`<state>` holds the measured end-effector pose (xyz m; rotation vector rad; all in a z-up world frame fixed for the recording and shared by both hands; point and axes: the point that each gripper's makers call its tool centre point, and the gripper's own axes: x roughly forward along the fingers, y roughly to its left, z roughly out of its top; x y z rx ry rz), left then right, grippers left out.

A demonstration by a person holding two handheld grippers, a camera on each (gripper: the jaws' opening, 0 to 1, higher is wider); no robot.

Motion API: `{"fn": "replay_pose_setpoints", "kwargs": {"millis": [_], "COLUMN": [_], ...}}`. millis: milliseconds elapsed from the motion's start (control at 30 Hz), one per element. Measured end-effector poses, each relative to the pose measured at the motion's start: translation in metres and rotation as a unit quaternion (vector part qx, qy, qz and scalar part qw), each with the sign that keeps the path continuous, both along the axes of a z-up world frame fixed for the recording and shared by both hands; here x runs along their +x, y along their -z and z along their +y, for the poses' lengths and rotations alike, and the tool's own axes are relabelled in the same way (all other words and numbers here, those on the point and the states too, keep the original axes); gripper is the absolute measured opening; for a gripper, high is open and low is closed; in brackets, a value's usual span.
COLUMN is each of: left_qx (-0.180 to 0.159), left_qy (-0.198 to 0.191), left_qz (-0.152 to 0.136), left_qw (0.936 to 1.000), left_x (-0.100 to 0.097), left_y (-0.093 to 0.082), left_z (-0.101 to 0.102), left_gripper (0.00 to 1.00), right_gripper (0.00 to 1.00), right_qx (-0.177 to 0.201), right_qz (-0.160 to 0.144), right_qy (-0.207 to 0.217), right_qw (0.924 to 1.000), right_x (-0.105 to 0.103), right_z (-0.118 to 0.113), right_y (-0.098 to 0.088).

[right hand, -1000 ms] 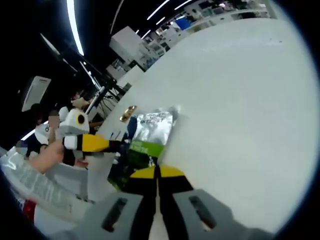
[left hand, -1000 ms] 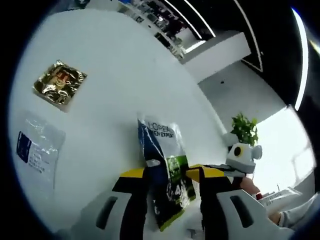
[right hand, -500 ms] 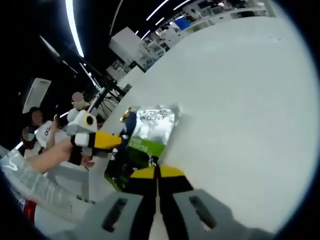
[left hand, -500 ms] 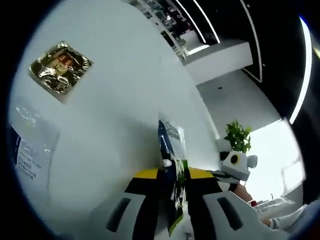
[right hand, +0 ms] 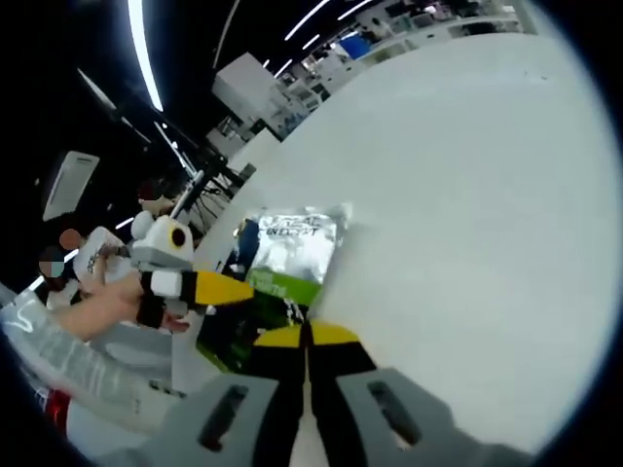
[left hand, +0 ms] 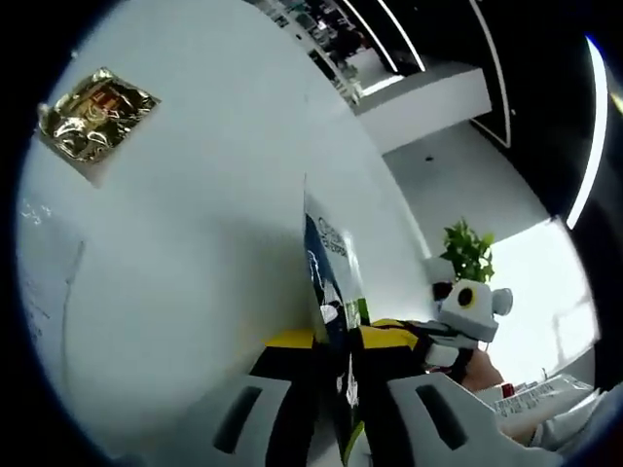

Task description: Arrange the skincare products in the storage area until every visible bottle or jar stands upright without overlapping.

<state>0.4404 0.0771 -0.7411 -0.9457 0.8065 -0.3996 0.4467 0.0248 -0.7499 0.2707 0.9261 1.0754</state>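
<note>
I have both the left gripper point(left hand: 333, 342) and right gripper point(right hand: 306, 336) with jaws clamped on the sachet point(right hand: 287, 258), lifting it edge-on off the tabletop point(right hand: 467, 195) to stand it.

- Your left tool point(left hand: 334, 342) and right tool point(right hand: 306, 336) both pinch the sachet point(right hand: 284, 255), standing edge-up on the table point(left hand: 214, 195).
- Foil packet point(left hand: 93, 102) lies well apart, far left.
</note>
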Motion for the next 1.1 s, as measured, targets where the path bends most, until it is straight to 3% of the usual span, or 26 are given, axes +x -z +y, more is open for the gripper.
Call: {"fn": "replay_pose_setpoints", "kwargs": {"millis": [167,300,433,600,700,800,933,1100], "left_qx": [-0.013,-0.004,-0.009,-0.013,-0.001,0.033,0.049,0.047], "left_qy": [-0.008,-0.008,-0.012,-0.014,-0.010,0.000,-0.010,-0.024], "left_qz": [-0.004,-0.012,-0.027,-0.049,-0.067,-0.085,-0.094,-0.110], "left_qw": [0.9999,0.9999,0.9995,0.9986,0.9977,0.9958,0.9943,0.9925], "left_x": [0.002,0.001,0.000,-0.001,-0.002,-0.005,-0.007,-0.010], "left_y": [-0.008,-0.016,-0.026,-0.046,-0.058,-0.065,-0.070,-0.086], "left_z": [0.000,-0.003,0.000,0.003,0.006,0.014,0.026,0.037], "left_gripper": [0.01,0.00,0.00,0.00,0.00,0.00,0.00,0.00], "right_gripper": [0.01,0.01,0.01,0.01,0.01,0.01,0.01,0.01], "right_qx": [-0.001,-0.001,0.015,0.024,0.022,0.023,0.019,0.025], "right_qz": [0.003,0.011,0.010,-0.015,-0.033,-0.053,-0.076,-0.094], "right_qy": [0.002,0.000,0.007,0.005,0.005,0.011,0.022,0.036], "right_qw": [1.0000,0.9999,0.9998,0.9996,0.9992,0.9983,0.9967,0.9947], "right_x": [0.000,-0.001,0.000,0.003,0.005,0.010,0.016,0.019], "right_z": [0.000,0.000,0.000,0.000,-0.001,-0.005,-0.012,-0.021], "right_y": [0.000,-0.002,-0.015,-0.036,-0.047,-0.060,-0.073,-0.090]}}
